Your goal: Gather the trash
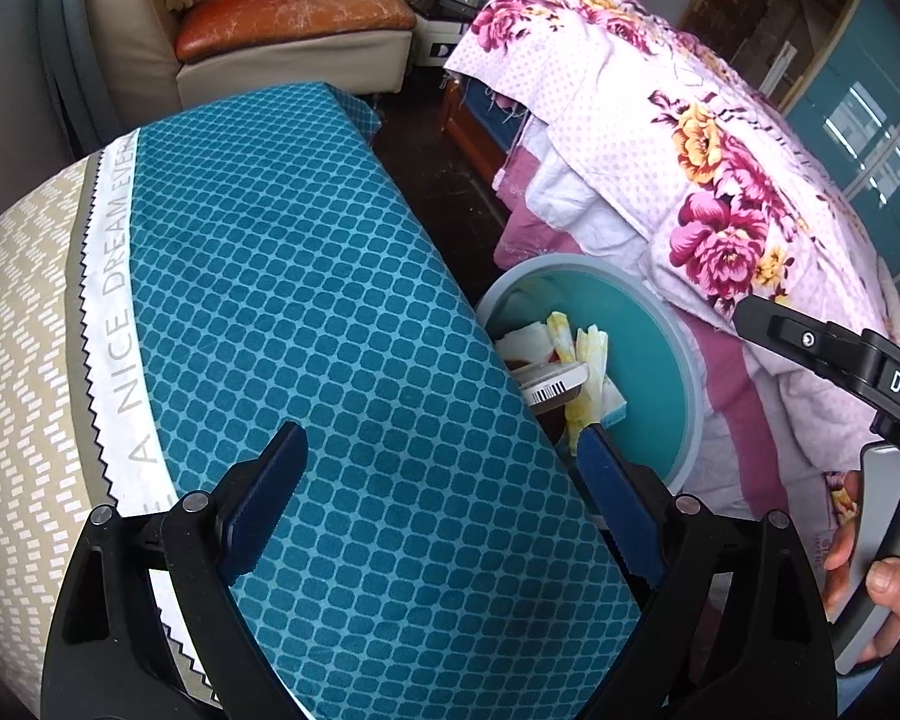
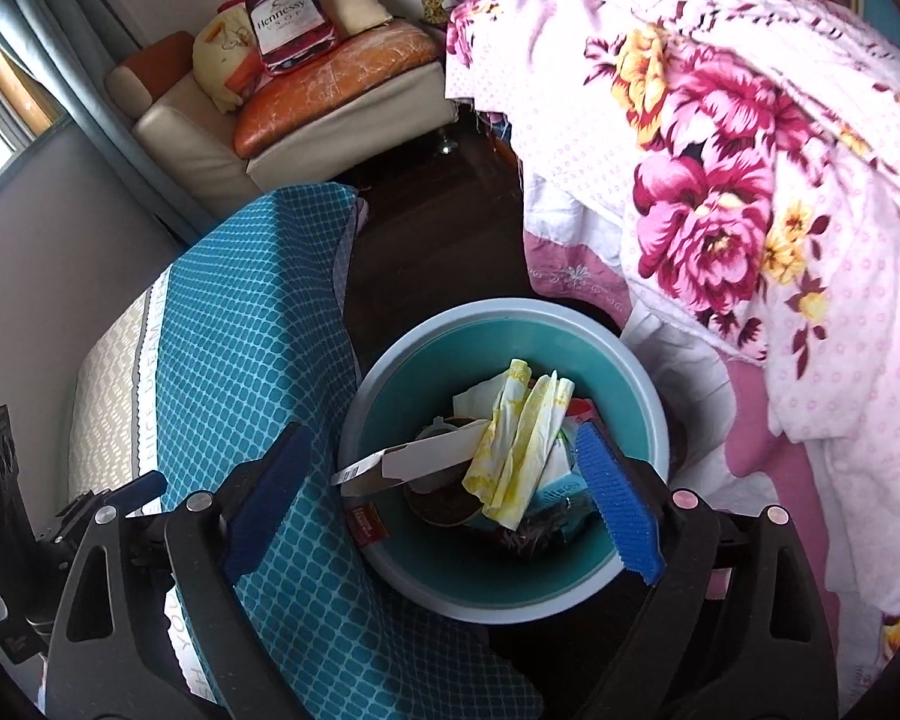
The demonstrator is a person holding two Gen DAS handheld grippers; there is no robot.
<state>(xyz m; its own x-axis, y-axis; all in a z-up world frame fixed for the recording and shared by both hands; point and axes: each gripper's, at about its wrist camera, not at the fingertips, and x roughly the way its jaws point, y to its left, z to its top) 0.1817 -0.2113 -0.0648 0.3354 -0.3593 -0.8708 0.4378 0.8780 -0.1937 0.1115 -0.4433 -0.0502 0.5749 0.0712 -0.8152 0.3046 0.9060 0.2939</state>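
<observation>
Trash (image 2: 510, 450) fills the bin (image 2: 642, 360) beneath the right gripper (image 2: 444, 498), released and empty, while the left gripper (image 1: 444, 492), also released, waits over the cloth (image 1: 282, 276).

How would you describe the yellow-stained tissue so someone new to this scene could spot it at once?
Find the round bin with the teal inside, standing on the dark floor between the blue-checked bedding and the flowered pink quilt. On top of the heap in it lies the crumpled white tissue. Its yellow stains set it apart from the flat white cardboard flap beside it.
</observation>
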